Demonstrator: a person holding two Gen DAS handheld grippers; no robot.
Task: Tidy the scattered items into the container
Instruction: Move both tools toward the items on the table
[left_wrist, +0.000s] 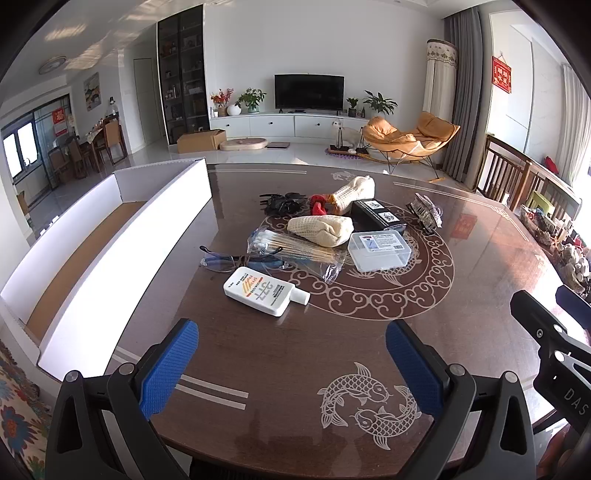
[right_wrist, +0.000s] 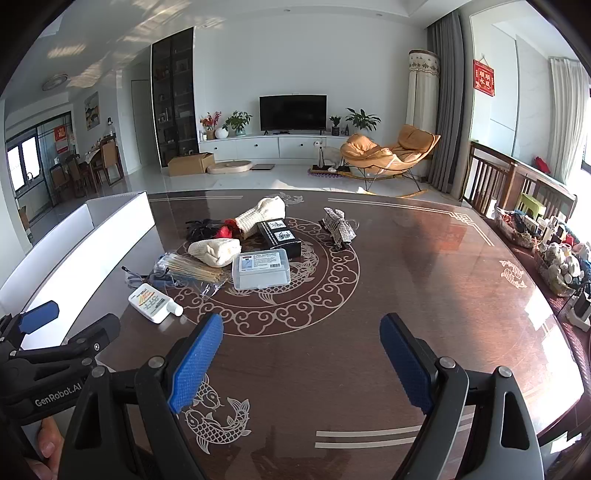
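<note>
Here, white bottle (left_wrist: 260, 291) flat, cap (left_wrist: 301, 296) rightward

Dark brown wooden table (left_wrist: 461, 295): glossy, reflective top with pale inlaid pattern. Long white cardboard box (left_wrist: 122, 258): matt walls, raw brown floor. Cream knitted cloth pouches (left_wrist: 321, 229): rough, ribbed. Clear plastic lidded case (left_wrist: 380, 251): smooth. White plastic flat bottle (left_wrist: 264, 291): slight sheen. Blue gripper pads (right_wrist: 197, 363): textured, matt.

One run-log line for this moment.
left gripper open | right gripper open | items on table | box empty
</note>
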